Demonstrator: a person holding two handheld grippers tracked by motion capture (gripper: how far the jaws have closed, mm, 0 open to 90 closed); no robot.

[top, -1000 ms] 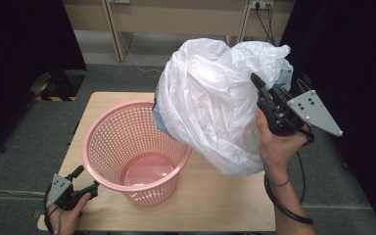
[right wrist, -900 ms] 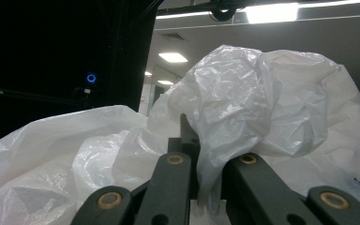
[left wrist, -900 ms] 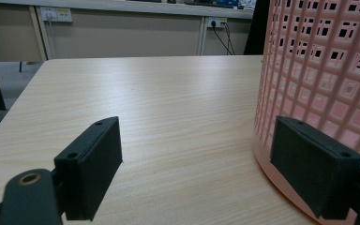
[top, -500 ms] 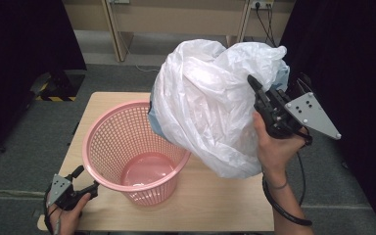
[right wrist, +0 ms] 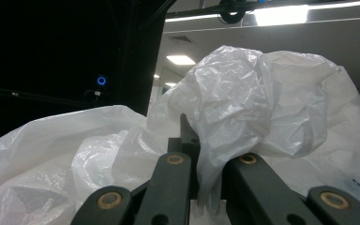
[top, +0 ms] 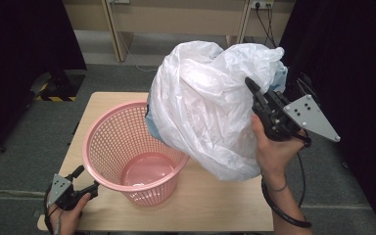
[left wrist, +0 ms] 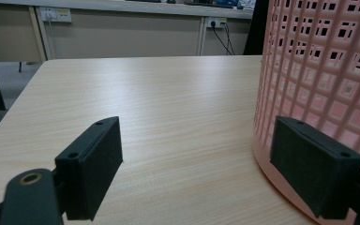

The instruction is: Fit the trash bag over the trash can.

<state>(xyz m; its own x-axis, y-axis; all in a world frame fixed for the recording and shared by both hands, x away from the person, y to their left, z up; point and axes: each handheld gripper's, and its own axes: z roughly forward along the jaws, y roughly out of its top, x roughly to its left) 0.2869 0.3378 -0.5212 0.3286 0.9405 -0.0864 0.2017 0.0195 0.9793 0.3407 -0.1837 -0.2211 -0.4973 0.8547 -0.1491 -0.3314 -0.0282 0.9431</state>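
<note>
A big crumpled white plastic bag (top: 210, 107) hangs in the air over the right half of the table, its lower left edge overlapping the rim of a pink mesh basket (top: 127, 147). My right gripper (top: 254, 95) is shut on the bag's right side, and the film is pinched between its jaws in the right gripper view, where the bag (right wrist: 243, 117) bulges above them. Near the table's front left corner my left gripper (top: 87, 180) stands open, low on the wood. In the left gripper view its right pad (left wrist: 316, 173) sits against the basket (left wrist: 328, 70) wall.
The light wooden table (top: 215, 205) carries the basket left of centre. A black cable (top: 286, 213) loops from the right gripper around the person's wrist. Dark curtains stand on both sides, and a wall with sockets (left wrist: 56, 14) is beyond.
The right gripper has carried the bag a little to the left, closer over the basket. The left gripper has not moved.
</note>
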